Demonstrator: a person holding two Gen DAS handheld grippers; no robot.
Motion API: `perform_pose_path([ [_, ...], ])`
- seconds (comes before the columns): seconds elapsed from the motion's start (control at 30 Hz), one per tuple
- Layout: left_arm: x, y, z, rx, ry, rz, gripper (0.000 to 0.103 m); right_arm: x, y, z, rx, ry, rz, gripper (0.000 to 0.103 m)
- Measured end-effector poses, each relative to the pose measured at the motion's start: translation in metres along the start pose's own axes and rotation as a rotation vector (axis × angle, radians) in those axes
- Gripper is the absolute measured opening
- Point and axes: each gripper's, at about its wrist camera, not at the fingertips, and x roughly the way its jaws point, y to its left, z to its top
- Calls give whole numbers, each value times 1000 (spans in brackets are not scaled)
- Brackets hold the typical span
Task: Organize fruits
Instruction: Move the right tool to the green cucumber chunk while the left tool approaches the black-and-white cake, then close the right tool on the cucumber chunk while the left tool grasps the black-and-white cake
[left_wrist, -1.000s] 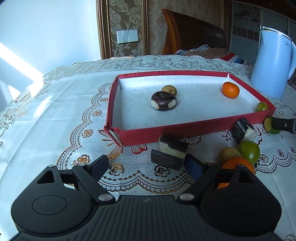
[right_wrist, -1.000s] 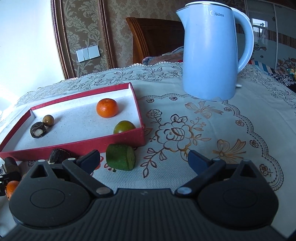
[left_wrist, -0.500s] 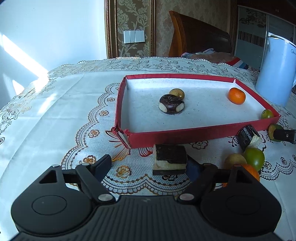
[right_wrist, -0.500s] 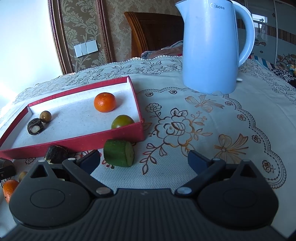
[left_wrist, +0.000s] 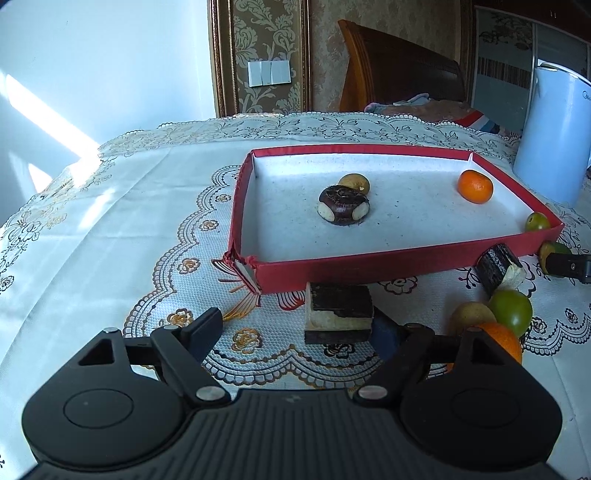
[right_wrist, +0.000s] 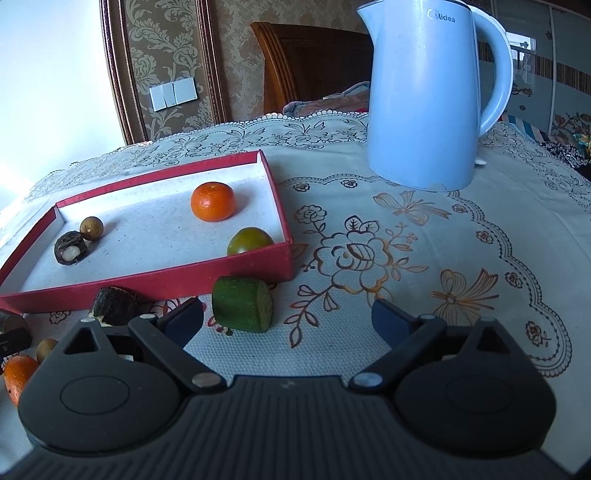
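We see the left hand-held gripper (left_wrist: 295, 326) spread wide, its right finger touching a dark-and-cream fruit block (left_wrist: 338, 314) that lies on the counter (left_wrist: 92, 236) just in front of the red tray (left_wrist: 406, 264). The right hand-held gripper (right_wrist: 288, 317) is also spread and grips nothing, with a green fruit piece (right_wrist: 242, 304) just ahead between its fingers. In the tray lie an orange (right_wrist: 213, 202), a green fruit (right_wrist: 249, 240), a brown ball (right_wrist: 91, 228) and a dark piece (right_wrist: 70, 247). A blue kettle (right_wrist: 424, 96) stands beyond.

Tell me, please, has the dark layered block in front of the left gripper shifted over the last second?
Yes. The dark layered block was tilted; now it sits squarer and nearer the red tray front wall.
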Motion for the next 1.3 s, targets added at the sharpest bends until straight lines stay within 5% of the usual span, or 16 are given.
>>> perform_pose_path([
  [0.97, 2, 1, 0, -4, 3, 7, 87, 5, 7, -2, -25, 8, -32, 90],
  [1.3, 2, 1, 0, -7, 4, 6, 88, 8, 19, 1, -72, 0, -52, 66],
])
